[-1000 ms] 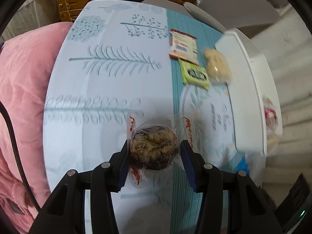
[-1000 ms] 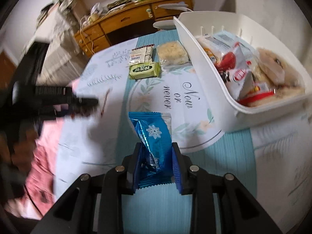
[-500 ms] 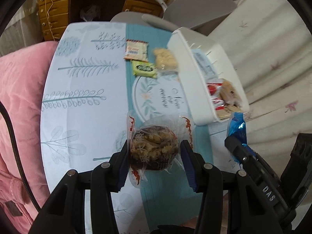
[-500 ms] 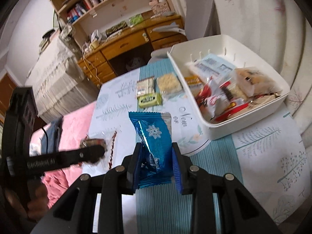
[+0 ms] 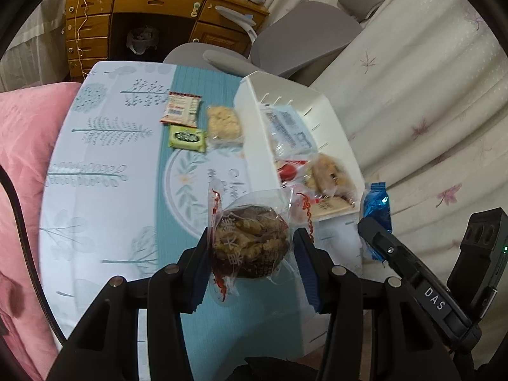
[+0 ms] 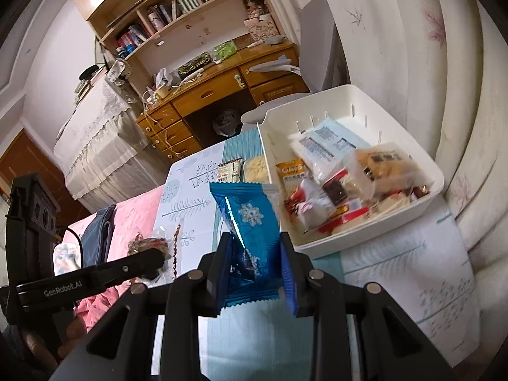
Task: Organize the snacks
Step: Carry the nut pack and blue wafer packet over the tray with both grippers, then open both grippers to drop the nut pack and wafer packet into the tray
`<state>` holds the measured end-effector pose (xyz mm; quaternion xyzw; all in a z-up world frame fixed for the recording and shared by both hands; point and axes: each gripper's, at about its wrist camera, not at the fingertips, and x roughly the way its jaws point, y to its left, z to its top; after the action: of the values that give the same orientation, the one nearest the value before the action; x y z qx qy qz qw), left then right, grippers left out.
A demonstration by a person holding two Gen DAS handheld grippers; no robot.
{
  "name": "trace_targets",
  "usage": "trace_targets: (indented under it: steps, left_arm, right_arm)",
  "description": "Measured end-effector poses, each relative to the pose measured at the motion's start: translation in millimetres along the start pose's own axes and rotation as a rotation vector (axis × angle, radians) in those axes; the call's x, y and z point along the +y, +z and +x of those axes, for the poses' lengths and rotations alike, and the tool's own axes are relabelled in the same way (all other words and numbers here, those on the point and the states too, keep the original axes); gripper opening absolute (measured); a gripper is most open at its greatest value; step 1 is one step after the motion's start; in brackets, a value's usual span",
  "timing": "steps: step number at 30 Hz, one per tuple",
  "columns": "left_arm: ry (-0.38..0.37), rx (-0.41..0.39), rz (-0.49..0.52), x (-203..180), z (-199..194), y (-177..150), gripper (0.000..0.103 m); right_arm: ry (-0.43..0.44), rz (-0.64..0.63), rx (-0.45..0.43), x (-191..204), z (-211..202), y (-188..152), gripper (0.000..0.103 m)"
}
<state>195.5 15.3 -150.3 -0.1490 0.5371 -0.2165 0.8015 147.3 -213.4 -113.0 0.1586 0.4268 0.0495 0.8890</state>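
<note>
Our left gripper (image 5: 250, 254) is clamped on a round brown nut pastry (image 5: 250, 244) in clear wrap with red trim, held in the air above the near part of the tabletop (image 5: 101, 165), which is covered in a pale cloth with a teal stripe down its middle. Towards the far edge, on that stripe, lie three loose snacks: a white and red packet (image 5: 181, 108), a green packet (image 5: 187, 138) just in front of it, and a pale crumbly cake in clear wrap (image 5: 223, 123) beside both, close against the wall of the basket. The white basket (image 6: 346, 95) stands along the right edge of the tabletop and is heaped with wrapped snacks. Our right gripper (image 6: 252, 270) is closed on a blue foil packet with a snowflake (image 6: 250, 222), held upright in the air at the basket's near corner. A pink blanket (image 5: 22, 146) lies off the left edge.
</note>
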Motion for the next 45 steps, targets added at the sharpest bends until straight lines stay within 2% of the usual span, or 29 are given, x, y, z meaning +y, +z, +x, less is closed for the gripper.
trace_targets:
  steps: [14, 26, 27, 28, 30, 31, 38, 45]
  left_arm:
    - [0.004, -0.081, -0.104, -71, 55, 9, 0.048]
    - [-0.030, -0.121, -0.115, -112, 100, 27, 0.049]
    - [-0.027, -0.121, -0.111, -114, 102, 29, 0.052]
    - [-0.024, -0.119, -0.108, -116, 104, 31, 0.060]
    - [-0.001, -0.121, -0.109, -118, 105, 32, 0.075]
    - [0.007, -0.124, -0.113, -118, 105, 32, 0.077]
    - [0.027, -0.126, -0.158, -105, 97, 26, 0.078]
    - [0.049, -0.111, -0.191, -85, 86, 13, 0.078]
  right_arm:
    - [0.054, -0.141, 0.063, -73, -1, 44, 0.029]
    - [0.028, -0.271, 0.069, -113, 6, 68, 0.029]
    - [0.029, -0.275, 0.069, -116, 6, 70, 0.029]
    - [0.030, -0.280, 0.064, -118, 7, 72, 0.030]
    - [0.030, -0.275, 0.062, -122, 8, 76, 0.031]
    - [0.032, -0.267, 0.064, -124, 10, 77, 0.031]
    - [0.060, -0.172, 0.124, -136, 20, 76, 0.041]
    - [0.086, -0.154, 0.153, -125, 24, 65, 0.042]
